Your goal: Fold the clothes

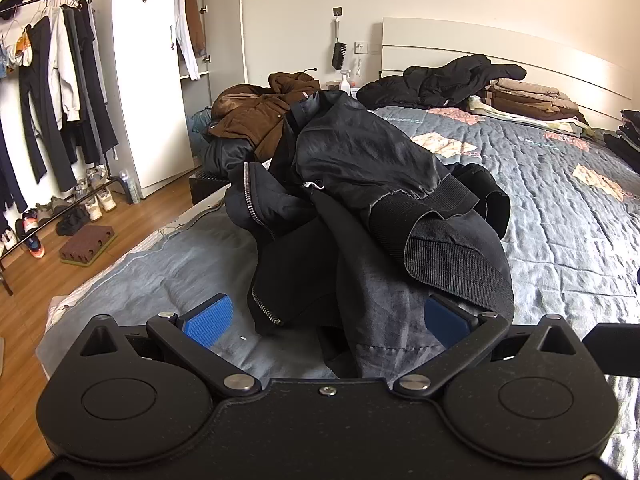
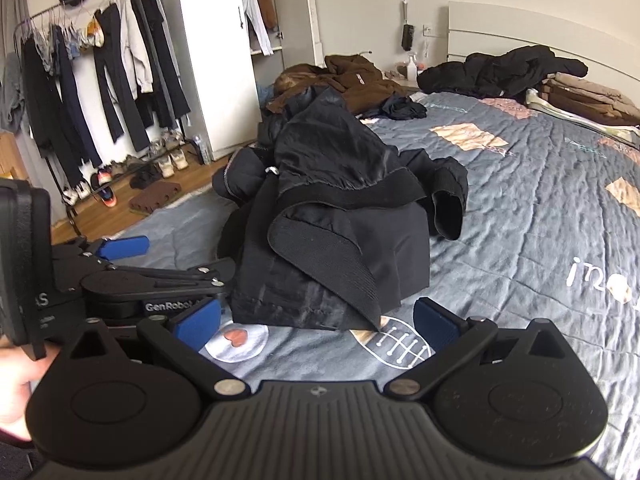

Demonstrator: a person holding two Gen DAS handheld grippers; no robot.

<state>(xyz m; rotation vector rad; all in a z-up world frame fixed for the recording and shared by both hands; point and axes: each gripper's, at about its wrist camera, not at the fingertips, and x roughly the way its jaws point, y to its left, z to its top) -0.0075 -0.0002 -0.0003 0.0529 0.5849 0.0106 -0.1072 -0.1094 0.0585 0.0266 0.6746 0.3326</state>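
Note:
A crumpled black jacket [image 1: 360, 168] with ribbed cuffs and a silver zip lies heaped on the grey quilted bed [image 1: 560, 220]. My left gripper [image 1: 326, 322] is open at the jacket's near edge, and dark cloth lies loose between its blue pads [image 1: 208, 320]. In the right wrist view the same jacket [image 2: 332, 184] sits just beyond my right gripper [image 2: 316, 324], which is open over the quilt [image 2: 520, 200] with nothing held. The left gripper's blue pad [image 2: 124, 246] shows at the left, level with the jacket's side. A hand [image 2: 16, 380] holds that tool.
A brown coat [image 1: 256, 112] is piled at the bed's far left, with a black coat [image 1: 452, 80] and folded clothes [image 1: 528, 100] by the headboard. A clothes rack [image 1: 52, 100], white wardrobe [image 1: 148, 80] and shoes [image 1: 96, 204] stand on the wooden floor at the left.

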